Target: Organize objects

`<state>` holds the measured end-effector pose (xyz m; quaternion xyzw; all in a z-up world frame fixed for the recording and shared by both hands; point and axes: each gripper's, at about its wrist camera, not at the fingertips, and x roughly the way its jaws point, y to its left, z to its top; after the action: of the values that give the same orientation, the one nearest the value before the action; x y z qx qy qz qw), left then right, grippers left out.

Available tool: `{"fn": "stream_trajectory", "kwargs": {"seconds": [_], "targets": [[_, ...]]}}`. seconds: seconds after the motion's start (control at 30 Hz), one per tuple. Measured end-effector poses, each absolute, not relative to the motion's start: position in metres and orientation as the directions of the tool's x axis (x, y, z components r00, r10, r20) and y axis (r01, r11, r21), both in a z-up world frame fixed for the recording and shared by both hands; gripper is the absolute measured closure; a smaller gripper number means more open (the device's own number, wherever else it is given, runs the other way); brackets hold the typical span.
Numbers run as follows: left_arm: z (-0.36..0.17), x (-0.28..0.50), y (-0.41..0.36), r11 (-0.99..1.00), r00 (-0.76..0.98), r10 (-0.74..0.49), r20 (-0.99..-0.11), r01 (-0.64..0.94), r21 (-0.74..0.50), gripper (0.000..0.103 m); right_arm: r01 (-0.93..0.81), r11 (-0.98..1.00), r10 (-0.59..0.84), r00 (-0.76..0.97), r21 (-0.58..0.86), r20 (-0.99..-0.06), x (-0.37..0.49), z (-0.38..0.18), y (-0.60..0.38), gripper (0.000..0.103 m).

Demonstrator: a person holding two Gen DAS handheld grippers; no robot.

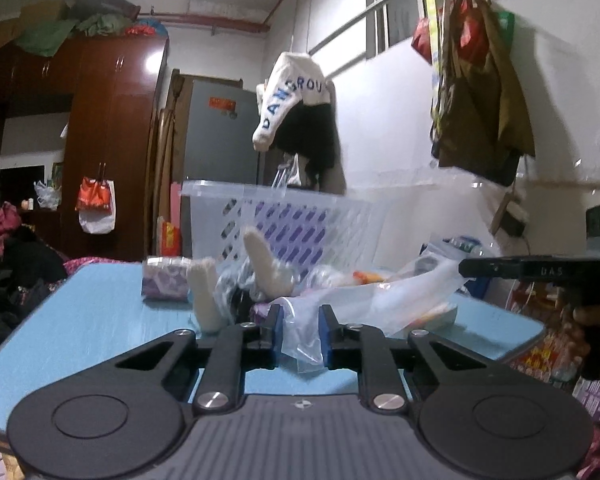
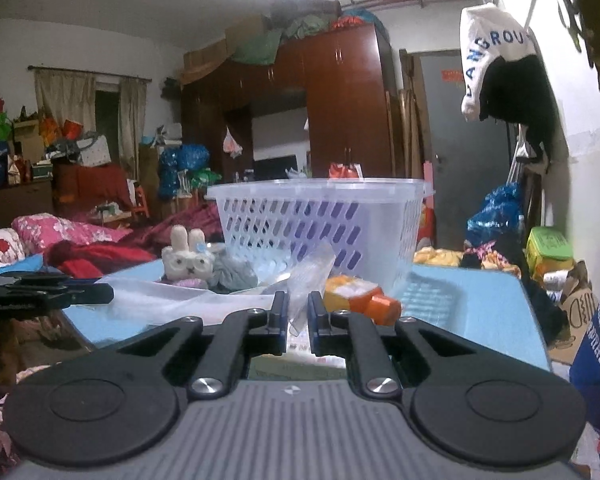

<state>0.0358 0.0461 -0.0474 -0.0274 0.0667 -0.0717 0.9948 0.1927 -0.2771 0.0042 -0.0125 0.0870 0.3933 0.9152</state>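
Observation:
A clear plastic bag (image 1: pixel 364 304) lies crumpled on the blue table (image 1: pixel 80 320). In the left wrist view my left gripper (image 1: pixel 302 336) is shut on one edge of it. The right wrist view shows my right gripper (image 2: pixel 298 320) shut on another fold of the clear plastic bag (image 2: pixel 312 272). A white plush bunny (image 2: pixel 186 262) rests behind the bag, and its ears (image 1: pixel 260 264) stick up in the left wrist view. An orange box (image 2: pixel 360 298) lies next to the bag. A translucent white basket (image 2: pixel 320 216) with slotted walls stands at the table's far side.
A purple tissue pack (image 1: pixel 164 280) sits left of the bunny. A grey-green bundle (image 2: pixel 234 270) lies beside the plush. A bed with red and pink bedding (image 2: pixel 68 240) flanks the table. Clothes and bags hang on the wall (image 1: pixel 476 92). A brown wardrobe (image 1: pixel 112 140) stands behind.

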Motion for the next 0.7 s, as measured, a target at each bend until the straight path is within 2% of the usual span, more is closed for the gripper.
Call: {"fn": "stream_trajectory", "kwargs": {"seconds": [0.23, 0.33, 0.43, 0.53, 0.7], "targets": [[0.003, 0.044, 0.049, 0.986, 0.987, -0.161, -0.020, 0.160, -0.050, 0.081, -0.725, 0.689, 0.724, 0.687, 0.013, -0.062, 0.191, 0.049, -0.273, 0.092], [0.039, 0.071, 0.053, 0.987, 0.989, -0.149, 0.022, 0.150, -0.049, 0.081, -0.719, 0.695, 0.719, 0.695, -0.002, -0.016, 0.205, 0.082, -0.259, 0.092], [0.077, 0.120, 0.059, 0.992, 0.993, -0.118, 0.026, 0.119, -0.047, 0.081, -0.706, 0.708, 0.706, 0.708, 0.017, -0.002, 0.231, 0.108, -0.244, 0.093], [0.098, 0.177, 0.069, 0.994, 0.994, -0.092, -0.060, 0.088, -0.058, 0.081, -0.670, 0.742, 0.671, 0.741, 0.036, -0.034, 0.267, 0.121, -0.225, 0.093], [0.094, 0.269, 0.080, 0.997, 0.939, -0.063, -0.339, 0.043, -0.065, 0.081, -0.604, 0.794, 0.601, 0.765, 0.068, -0.233, 0.336, 0.110, -0.194, 0.093]]}}
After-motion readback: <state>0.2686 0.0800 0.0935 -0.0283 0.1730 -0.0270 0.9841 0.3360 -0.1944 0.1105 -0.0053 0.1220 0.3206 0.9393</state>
